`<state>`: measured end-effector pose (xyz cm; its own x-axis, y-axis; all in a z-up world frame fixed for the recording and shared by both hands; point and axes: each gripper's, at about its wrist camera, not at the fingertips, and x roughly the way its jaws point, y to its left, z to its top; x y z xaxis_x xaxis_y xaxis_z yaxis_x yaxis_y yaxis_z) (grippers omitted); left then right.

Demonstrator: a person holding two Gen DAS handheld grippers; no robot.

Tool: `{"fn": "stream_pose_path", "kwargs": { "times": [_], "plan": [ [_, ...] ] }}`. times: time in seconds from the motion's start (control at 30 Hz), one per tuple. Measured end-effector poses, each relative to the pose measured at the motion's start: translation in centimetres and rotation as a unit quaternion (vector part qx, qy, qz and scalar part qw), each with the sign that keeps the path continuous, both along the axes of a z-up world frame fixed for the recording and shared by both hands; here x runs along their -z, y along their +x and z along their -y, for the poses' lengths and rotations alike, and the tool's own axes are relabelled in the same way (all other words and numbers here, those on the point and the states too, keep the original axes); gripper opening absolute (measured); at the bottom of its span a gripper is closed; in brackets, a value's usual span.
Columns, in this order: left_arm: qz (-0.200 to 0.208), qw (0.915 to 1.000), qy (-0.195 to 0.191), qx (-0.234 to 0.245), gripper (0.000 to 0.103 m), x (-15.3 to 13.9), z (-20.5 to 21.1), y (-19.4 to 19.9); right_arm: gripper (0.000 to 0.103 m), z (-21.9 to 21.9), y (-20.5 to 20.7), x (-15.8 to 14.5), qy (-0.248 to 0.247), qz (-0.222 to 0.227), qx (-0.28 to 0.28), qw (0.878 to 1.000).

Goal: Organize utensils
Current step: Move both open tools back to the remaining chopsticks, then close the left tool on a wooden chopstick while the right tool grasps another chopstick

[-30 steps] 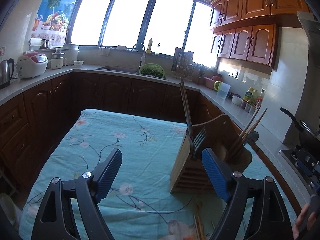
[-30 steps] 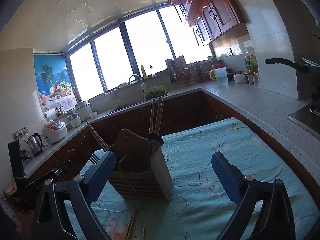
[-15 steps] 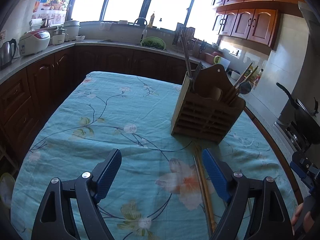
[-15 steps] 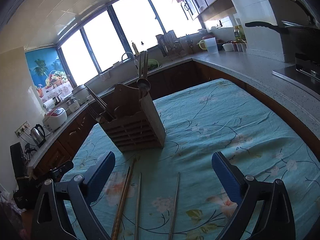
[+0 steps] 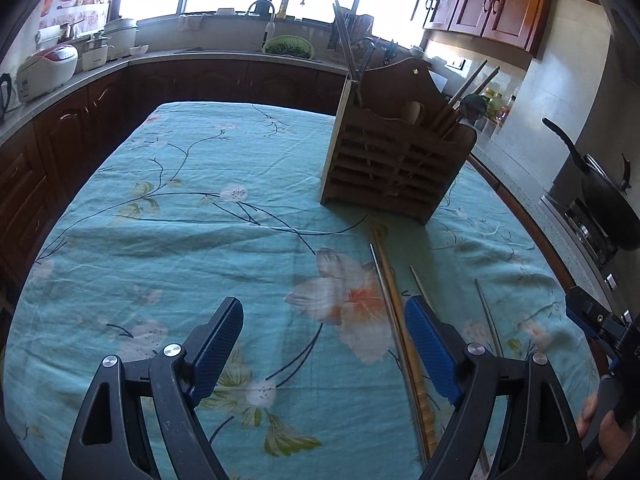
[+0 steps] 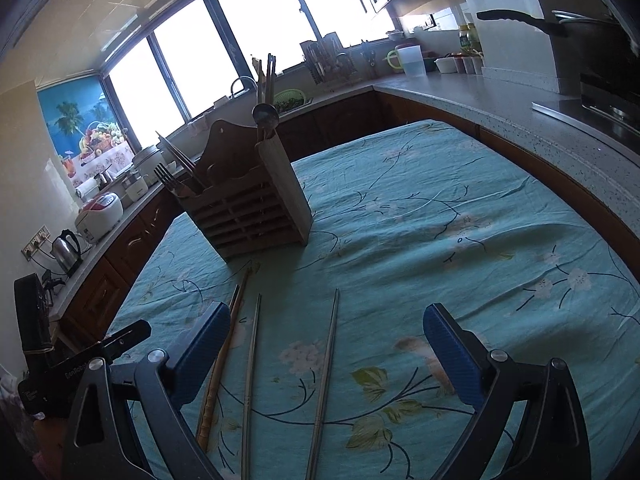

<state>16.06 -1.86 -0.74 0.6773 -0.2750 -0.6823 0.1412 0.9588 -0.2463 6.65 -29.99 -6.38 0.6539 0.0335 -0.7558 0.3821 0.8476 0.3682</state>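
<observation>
Left wrist cam sits low over the near end of the floral tablecloth (image 5: 192, 216), looking forward between its own fingers toward the wooden utensil holder (image 5: 394, 168) and the window counter, with the chopsticks (image 5: 400, 320) running close under its right finger. Right wrist cam is equally low but further right, angled left, so the utensil holder (image 6: 248, 208) shows from its other side and the chopsticks (image 6: 326, 368) lie near the lens. Shared: tablecloth (image 6: 440, 220), holder, chopsticks, window counter.

Loose chopsticks (image 6: 326, 376) lie on the floral tablecloth (image 6: 440, 232) just before the wooden utensil holder (image 6: 248, 204); the right gripper (image 6: 326, 348) gapes empty.
</observation>
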Motion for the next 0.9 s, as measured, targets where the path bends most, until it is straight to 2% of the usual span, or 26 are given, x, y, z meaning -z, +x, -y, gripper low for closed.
{"fn": "stream_pose_path", "kwargs": {
  "times": [0.17,0.33,0.37,0.43,0.57,0.63,0.77,0.83,0.9],
  "plan": [
    [-0.011,0.9999,0.005,0.010,0.082,0.4,0.9,1.0,0.096,-0.3,0.7,0.7,-0.004,-0.017,-0.012,1.000],
    [-0.025,0.9994,0.007,0.021,0.080,1.1,2.1,2.7,0.071,-0.4,1.8,2.1,-0.003,-0.046,-0.024,0.999],
    [-0.027,0.9993,0.006,0.023,0.077,1.2,2.3,3.0,0.069,-0.4,2.0,2.4,-0.001,-0.053,-0.026,0.998],
    [-0.034,0.9990,0.004,0.030,0.072,1.4,2.8,4.0,0.057,-0.5,2.5,3.0,0.000,-0.064,-0.032,0.997],
    [-0.048,0.9978,0.006,0.046,0.057,1.9,3.9,6.2,0.047,-0.8,4.0,4.4,0.005,-0.087,-0.046,0.995],
    [-0.050,0.9972,0.006,0.056,0.056,2.0,4.6,7.4,0.039,-0.8,4.6,5.0,0.003,-0.098,-0.049,0.994],
    [-0.061,0.9951,0.021,0.075,0.052,2.5,6.4,10.3,0.035,-1.0,5.6,6.3,0.002,-0.121,-0.056,0.991],
    [-0.072,0.9938,0.035,0.077,0.045,3.1,7.3,11.9,0.031,-0.9,5.9,6.7,0.000,-0.127,-0.057,0.990],
    [-0.078,0.9926,0.046,0.081,0.034,3.6,8.1,13.5,0.029,-0.8,6.1,6.6,-0.006,-0.130,-0.059,0.990]
  ]
}}
